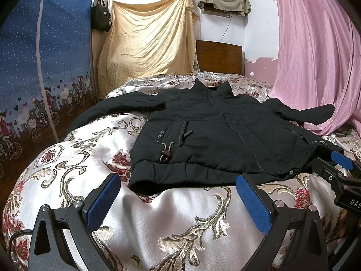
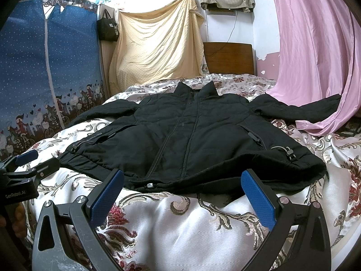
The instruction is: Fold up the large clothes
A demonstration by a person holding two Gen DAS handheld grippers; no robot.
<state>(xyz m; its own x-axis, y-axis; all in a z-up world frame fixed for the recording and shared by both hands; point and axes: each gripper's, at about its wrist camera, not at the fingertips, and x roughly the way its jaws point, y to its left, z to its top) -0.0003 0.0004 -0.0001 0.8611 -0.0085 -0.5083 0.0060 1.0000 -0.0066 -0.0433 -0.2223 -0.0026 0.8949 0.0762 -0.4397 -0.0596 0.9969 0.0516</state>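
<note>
A black zip-up jacket (image 1: 216,133) lies flat and face up on the bed, collar far, hem near, both sleeves spread sideways. In the right wrist view the same jacket (image 2: 191,140) fills the middle. My left gripper (image 1: 178,185) is open just short of the hem's left half, nothing between its blue pads. My right gripper (image 2: 182,180) is open at the hem's middle and right, also holding nothing. Each view shows the other gripper at its edge: the right gripper (image 1: 338,160) at the jacket's right corner, the left gripper (image 2: 29,160) near the left corner.
The bed carries a shiny floral quilt (image 1: 171,221). A blue fabric wardrobe (image 1: 45,67) stands left, a yellow blanket (image 1: 149,43) hangs at the back, a wooden headboard (image 1: 220,56) is behind, and a pink curtain (image 1: 315,56) drapes onto the bed at right.
</note>
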